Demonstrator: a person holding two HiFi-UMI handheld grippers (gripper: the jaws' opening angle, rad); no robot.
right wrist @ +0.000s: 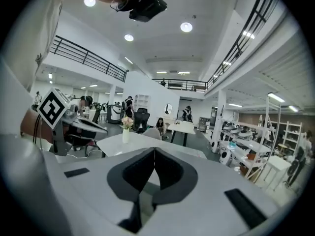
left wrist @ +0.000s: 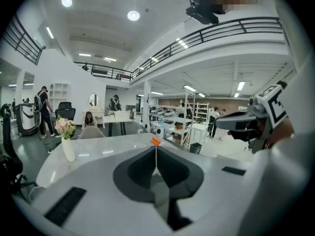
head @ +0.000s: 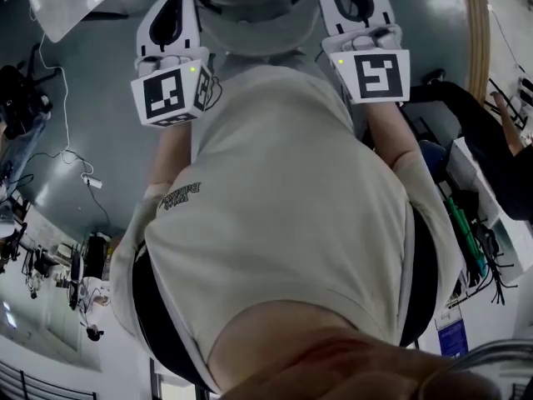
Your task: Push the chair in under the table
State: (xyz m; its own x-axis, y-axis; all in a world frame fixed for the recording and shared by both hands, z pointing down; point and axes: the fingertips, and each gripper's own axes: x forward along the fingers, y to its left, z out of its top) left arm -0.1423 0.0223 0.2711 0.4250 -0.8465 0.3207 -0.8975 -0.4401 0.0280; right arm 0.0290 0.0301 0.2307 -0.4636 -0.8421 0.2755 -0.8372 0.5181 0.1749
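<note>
chair (left wrist: 90,131): a pale seat back, seen beyond the far edge of the white table (left wrist: 113,144), well apart from both grippers; whether it is tucked under cannot be told; a vase of pink flowers (left wrist: 67,144) is stood upright on the table, near the chair; left gripper (left wrist: 156,156): jaws pressed together, nothing held between them; right gripper (right wrist: 154,154): jaws likewise pressed together and empty; both grippers are held side by side before the person's pale shirt (head: 283,223), their marker cubes shown in the head view; other people are seen in the hall behind the table.
</note>
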